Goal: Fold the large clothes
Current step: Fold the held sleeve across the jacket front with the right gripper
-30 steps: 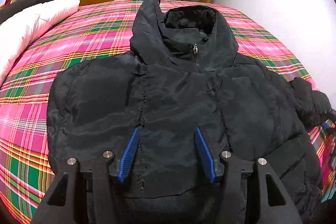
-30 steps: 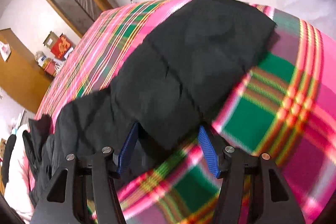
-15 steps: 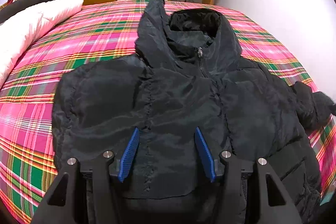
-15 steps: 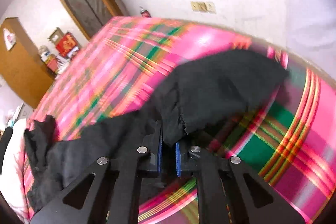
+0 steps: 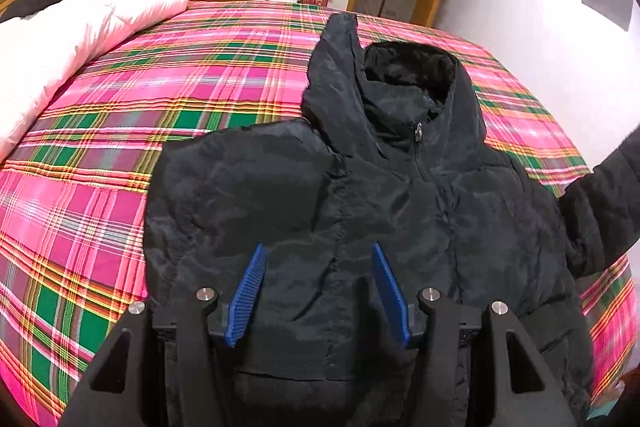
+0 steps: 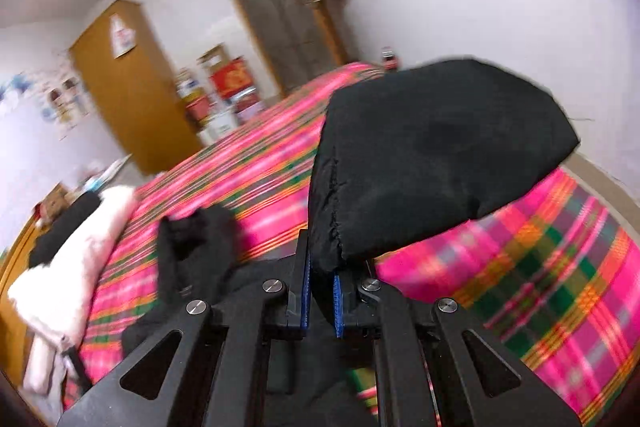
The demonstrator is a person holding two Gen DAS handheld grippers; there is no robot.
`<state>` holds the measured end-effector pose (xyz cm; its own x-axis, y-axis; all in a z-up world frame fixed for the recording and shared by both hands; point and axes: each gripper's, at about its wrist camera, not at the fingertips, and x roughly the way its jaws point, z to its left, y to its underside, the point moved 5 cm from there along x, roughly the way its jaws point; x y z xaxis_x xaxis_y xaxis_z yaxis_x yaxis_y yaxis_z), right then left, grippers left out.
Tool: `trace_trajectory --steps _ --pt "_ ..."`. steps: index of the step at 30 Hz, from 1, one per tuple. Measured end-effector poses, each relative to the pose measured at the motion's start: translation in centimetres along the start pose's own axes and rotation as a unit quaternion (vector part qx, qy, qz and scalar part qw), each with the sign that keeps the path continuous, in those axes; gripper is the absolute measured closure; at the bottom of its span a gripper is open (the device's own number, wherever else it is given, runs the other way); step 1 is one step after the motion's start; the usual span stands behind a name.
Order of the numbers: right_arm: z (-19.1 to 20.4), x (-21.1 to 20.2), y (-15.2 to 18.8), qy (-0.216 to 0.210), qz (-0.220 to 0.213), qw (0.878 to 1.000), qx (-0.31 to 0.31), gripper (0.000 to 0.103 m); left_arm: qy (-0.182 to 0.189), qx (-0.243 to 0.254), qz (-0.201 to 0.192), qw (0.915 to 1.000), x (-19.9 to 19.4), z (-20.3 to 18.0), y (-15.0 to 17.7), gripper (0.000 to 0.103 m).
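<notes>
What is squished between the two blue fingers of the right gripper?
The black jacket's sleeve. The right gripper is shut on its edge, and the rest sticks up above the plaid bed cover. The right wrist view shows it.

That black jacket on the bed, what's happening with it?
A person holding a gripper in each hand is folding the black jacket, spread front-up on the plaid bedspread. The right gripper is clamped on the end of the sleeve, which hangs lifted above the bed. The left gripper hovers open over the lower front, holding nothing. The other sleeve looks already folded in.
</notes>
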<state>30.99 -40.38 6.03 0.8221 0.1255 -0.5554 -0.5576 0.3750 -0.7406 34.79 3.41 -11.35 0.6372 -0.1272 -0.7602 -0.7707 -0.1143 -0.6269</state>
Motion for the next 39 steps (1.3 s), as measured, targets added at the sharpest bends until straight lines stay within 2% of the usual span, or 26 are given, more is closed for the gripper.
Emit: trace_trajectory --steps 5,8,14,18,21,22,24,25,29,34,39 --pt "7.4 3.8 4.6 -0.051 0.056 0.996 -0.056 0.095 0.005 -0.010 -0.003 0.9999 -0.7 0.6 -0.3 0.045" --pt "10.0 6.3 8.1 -0.070 0.092 0.991 -0.071 0.095 0.004 -0.017 -0.006 0.9998 -1.0 1.1 -0.5 0.045" --pt "12.7 12.6 15.6 -0.088 0.181 0.976 -0.085 0.094 0.003 -0.045 -0.010 0.9989 -1.4 2.8 -1.0 0.045" --pt "13.2 15.1 18.4 -0.090 0.220 0.968 -0.076 0.087 0.003 -0.058 -0.008 0.9983 -1.4 3.5 -1.1 0.045" --pt "13.5 15.3 19.2 -0.102 0.225 0.966 -0.074 0.076 0.002 -0.060 -0.009 0.9981 -1.4 3.7 -1.1 0.046" --pt "13.8 15.0 19.1 -0.109 0.224 0.965 -0.078 0.068 0.002 -0.061 -0.009 0.9981 -1.4 3.7 -1.2 0.045" --pt "14.4 14.0 18.9 -0.127 0.224 0.963 -0.084 0.041 0.002 -0.064 -0.010 0.9979 -1.5 3.9 -1.2 0.045" --pt "14.6 13.5 18.8 -0.133 0.224 0.961 -0.088 0.037 0.003 -0.065 -0.009 0.9978 -1.5 3.9 -1.2 0.045" --pt "16.4 11.2 18.1 -0.153 0.208 0.958 -0.124 0.037 0.007 -0.073 -0.012 0.9972 -1.8 4.2 -1.3 0.046" --pt "16.2 9.7 17.1 -0.159 0.179 0.963 -0.122 0.037 0.021 -0.088 -0.013 0.9958 -2.1 4.6 -1.4 0.045" --pt "11.4 11.0 16.1 -0.090 0.158 0.980 -0.077 0.037 0.060 -0.089 -0.007 0.9942 -1.9 3.3 -1.3 0.045"
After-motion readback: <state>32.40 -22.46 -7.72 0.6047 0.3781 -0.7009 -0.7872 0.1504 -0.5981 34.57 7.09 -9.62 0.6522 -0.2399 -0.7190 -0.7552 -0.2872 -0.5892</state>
